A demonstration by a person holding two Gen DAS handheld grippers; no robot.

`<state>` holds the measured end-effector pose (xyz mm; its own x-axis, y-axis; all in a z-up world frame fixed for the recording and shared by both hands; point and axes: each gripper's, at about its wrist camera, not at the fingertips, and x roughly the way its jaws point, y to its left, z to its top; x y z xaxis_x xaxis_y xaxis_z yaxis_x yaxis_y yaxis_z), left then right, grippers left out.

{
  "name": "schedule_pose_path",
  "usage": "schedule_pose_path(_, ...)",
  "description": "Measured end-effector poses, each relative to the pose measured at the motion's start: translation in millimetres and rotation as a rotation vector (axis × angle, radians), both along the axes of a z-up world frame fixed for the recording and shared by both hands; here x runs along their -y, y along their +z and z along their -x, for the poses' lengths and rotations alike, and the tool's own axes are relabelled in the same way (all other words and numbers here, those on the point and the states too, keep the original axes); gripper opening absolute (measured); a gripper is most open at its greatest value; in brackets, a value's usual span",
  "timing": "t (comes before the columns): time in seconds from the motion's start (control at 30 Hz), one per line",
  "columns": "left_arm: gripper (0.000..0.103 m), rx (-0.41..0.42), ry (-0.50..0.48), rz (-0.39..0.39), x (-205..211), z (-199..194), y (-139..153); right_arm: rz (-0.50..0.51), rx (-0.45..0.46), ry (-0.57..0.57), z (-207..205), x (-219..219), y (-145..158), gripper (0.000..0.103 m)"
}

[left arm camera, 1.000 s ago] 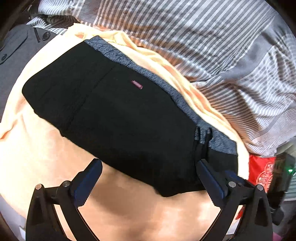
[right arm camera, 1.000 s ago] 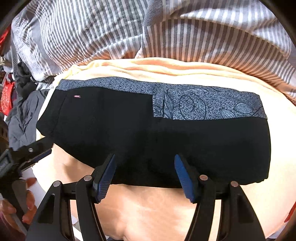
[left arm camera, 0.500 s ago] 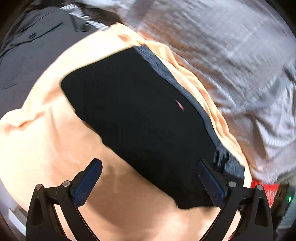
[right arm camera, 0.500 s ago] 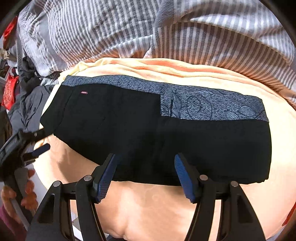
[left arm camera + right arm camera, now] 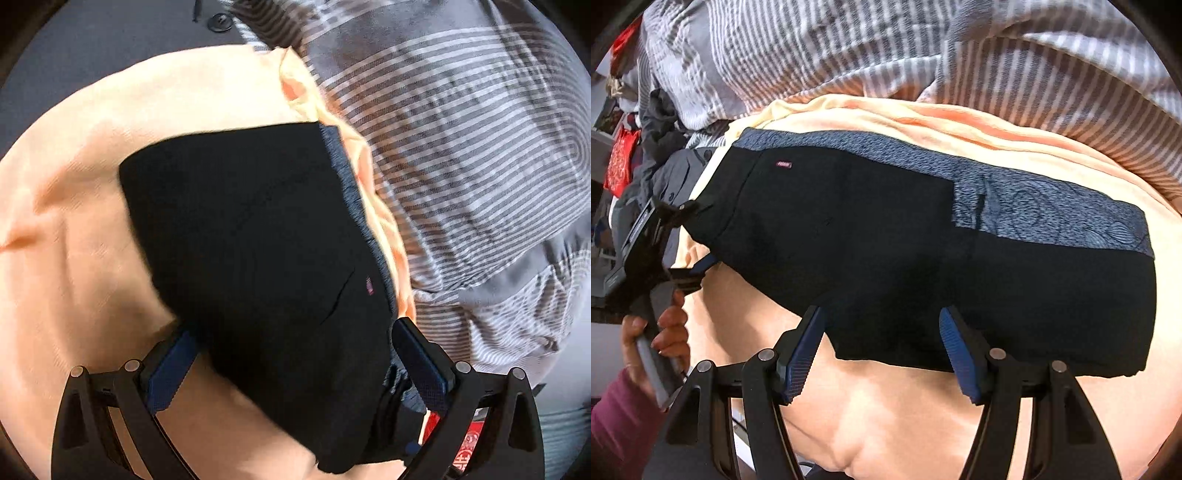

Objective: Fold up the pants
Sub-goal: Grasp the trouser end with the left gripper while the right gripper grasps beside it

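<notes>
- Pants (image 5: 923,266), black soft knit with a grey-blue patterned side band, lie folded lengthwise, flat on a peach fleece blanket (image 5: 905,424).
- Left gripper (image 5: 295,365) straddles their left end, fingers spread, gripping nothing.
- Right gripper (image 5: 882,350) hovers released over the near edge.
- Risk: pinching only the top layer, or catching the blanket, would skew the fold.

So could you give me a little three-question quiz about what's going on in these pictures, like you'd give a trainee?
1. True or false: the black pants lie on a peach blanket.
2. Which gripper stands at the pants' end by the small red label: A left gripper, B right gripper?
3. Fill in: the bedding behind the blanket is ____.

Key: 1 true; 2 A; 3 striped.
</notes>
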<state>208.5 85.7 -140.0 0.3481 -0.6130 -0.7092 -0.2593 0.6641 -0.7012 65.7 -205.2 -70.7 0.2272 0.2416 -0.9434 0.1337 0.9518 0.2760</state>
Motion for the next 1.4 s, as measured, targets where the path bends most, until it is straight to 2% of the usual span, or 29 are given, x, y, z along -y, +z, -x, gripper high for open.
schedule_pose_path(0.07, 0.102, 0.022, 0.014, 0.036, 2, -5, 6, -0.001, -0.005, 0.008, -2, -3, -1, 0.069)
schedule_pose_path(0.13, 0.102, 0.062, 0.005, 0.04, 6, -10, 13, -0.004, -0.005, 0.013, -4, -5, 0, 0.069)
schedule_pose_path(0.2, 0.102, 0.051, -0.016, -0.004, 10, -14, 9, -0.008, -0.006, 0.012, -7, -6, 0, 0.069)
schedule_pose_path(0.27, 0.102, 0.015, -0.022, -0.006, 11, -16, -4, -0.018, -0.01, 0.013, -11, -8, 0, 0.069)
schedule_pose_path(0.33, 0.102, 0.025, -0.024, -0.009, 11, -17, -3, -0.024, -0.007, 0.022, -13, -11, 0, 0.069)
schedule_pose_path(0.43, 0.1, 0.008, -0.047, -0.075, 20, -21, 0, -0.034, 0.002, 0.03, -16, -12, -1, 0.069)
schedule_pose_path(0.47, 0.083, 0.001, -0.049, -0.136, 24, -22, 3, -0.043, 0.0, 0.025, -18, -11, -1, 0.069)
schedule_pose_path(0.5, 0.061, -0.006, -0.059, -0.214, 29, -22, 5, -0.048, -0.002, 0.02, -19, -10, -2, 0.069)
schedule_pose_path(0.57, 0.033, -0.011, -0.071, -0.341, 33, -19, 11, -0.059, -0.002, 0.003, -23, -4, 2, 0.068)
schedule_pose_path(0.6, 0.029, -0.001, -0.076, -0.355, 33, -17, 14, -0.062, 0.004, -0.007, -27, 1, 7, 0.068)
schedule_pose_path(0.67, 0.026, 0.033, -0.112, -0.418, 40, -12, 25, -0.072, 0.013, -0.013, -35, 8, 17, 0.068)
schedule_pose_path(0.87, 0.024, 0.21, -0.263, -0.696, 88, 6, 64, -0.147, 0.028, 0.051, -92, 13, 61, 0.069)
schedule_pose_path(0.93, 0.023, 0.245, -0.301, -0.758, 101, 9, 70, -0.181, 0.007, 0.1, -121, 1, 74, 0.083)
schedule_pose_path(1.03, 0.024, 0.305, -0.37, -0.861, 122, 14, 77, -0.227, -0.038, 0.171, -161, -29, 84, 0.085)
schedule_pose_path(1.1, 0.024, 0.333, -0.396, -0.891, 131, 15, 81, -0.222, -0.085, 0.262, -184, -58, 85, 0.086)
schedule_pose_path(1.2, 0.024, 0.368, -0.428, -0.926, 140, 18, 86, -0.155, -0.143, 0.411, -210, -111, 82, 0.088)
schedule_pose_path(1.33, 0.024, 0.381, -0.443, -0.946, 144, 19, 90, -0.1, -0.227, 0.551, -230, -168, 71, 0.094)
schedule_pose_path(1.4, 0.024, 0.387, -0.45, -0.957, 146, 18, 91, -0.032, -0.276, 0.621, -234, -190, 58, 0.095)
